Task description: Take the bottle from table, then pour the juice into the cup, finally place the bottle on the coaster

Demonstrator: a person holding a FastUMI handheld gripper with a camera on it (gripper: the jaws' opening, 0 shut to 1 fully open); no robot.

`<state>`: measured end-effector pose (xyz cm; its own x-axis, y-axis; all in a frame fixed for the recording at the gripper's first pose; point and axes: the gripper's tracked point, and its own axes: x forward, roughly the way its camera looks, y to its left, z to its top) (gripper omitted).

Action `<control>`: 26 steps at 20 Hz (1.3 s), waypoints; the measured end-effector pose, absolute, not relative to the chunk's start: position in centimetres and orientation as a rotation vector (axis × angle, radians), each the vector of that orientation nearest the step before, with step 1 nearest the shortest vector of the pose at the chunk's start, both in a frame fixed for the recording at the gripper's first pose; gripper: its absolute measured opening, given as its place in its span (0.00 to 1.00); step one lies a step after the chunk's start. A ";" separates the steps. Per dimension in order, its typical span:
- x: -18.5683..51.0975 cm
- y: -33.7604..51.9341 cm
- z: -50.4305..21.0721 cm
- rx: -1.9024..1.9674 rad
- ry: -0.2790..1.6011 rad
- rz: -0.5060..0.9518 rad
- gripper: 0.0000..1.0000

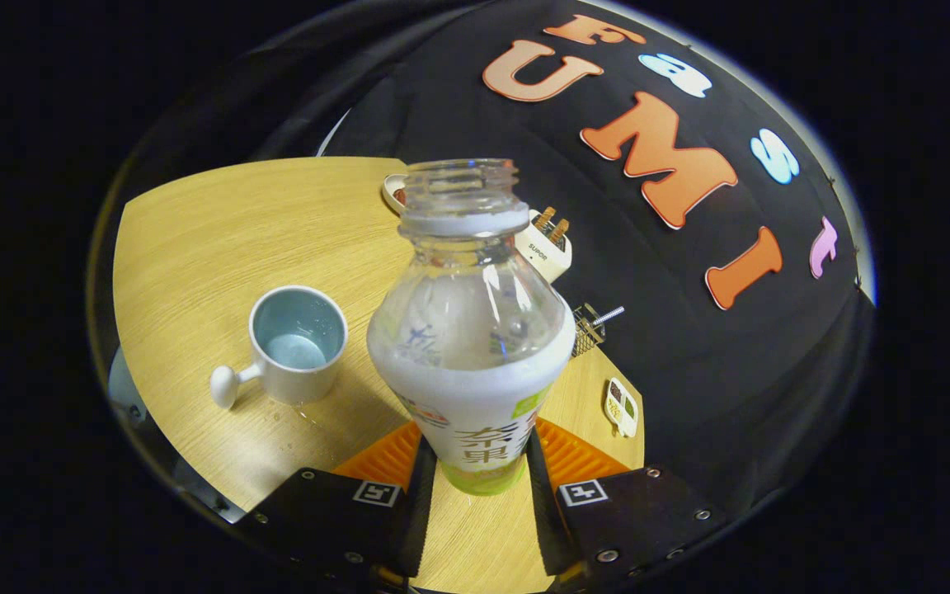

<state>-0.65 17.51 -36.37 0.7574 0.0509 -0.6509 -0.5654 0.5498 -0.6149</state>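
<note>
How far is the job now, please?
Done: the bottle is gripped in the tool, cap off. The cup beside it seems to hold some liquid, so pouring may be under way or finished. Left: setting the bottle on the coaster.

Light wood-grain counter [219,223] in a booth walled with black cloth [689,346].

The counter's pale, straight-grained top has a curved far edge, and the dark cloth wall hangs right behind it, creased in soft folds. Near that far edge stand a white box-shaped appliance with brown prongs on top [547,243], a small wire-mesh basket with a metal handle [593,326] and, closer in, a little white divided dish holding dark and pale bits [621,406]. A white rounded object [393,191] peeks out at the far edge; possibly a plate. Light falls evenly from above, leaving a mild sheen on the wood.
</note>
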 end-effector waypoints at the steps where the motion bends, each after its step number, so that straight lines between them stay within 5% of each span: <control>1: -0.5 17.8 -36.5 -0.956 0.624 0.400 0.55; 26: 2.8 16.6 -36.2 -1.665 0.469 0.390 0.55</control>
<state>2.77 16.56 -36.23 0.8578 -0.0834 -0.5071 -0.5138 -0.1173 -0.8498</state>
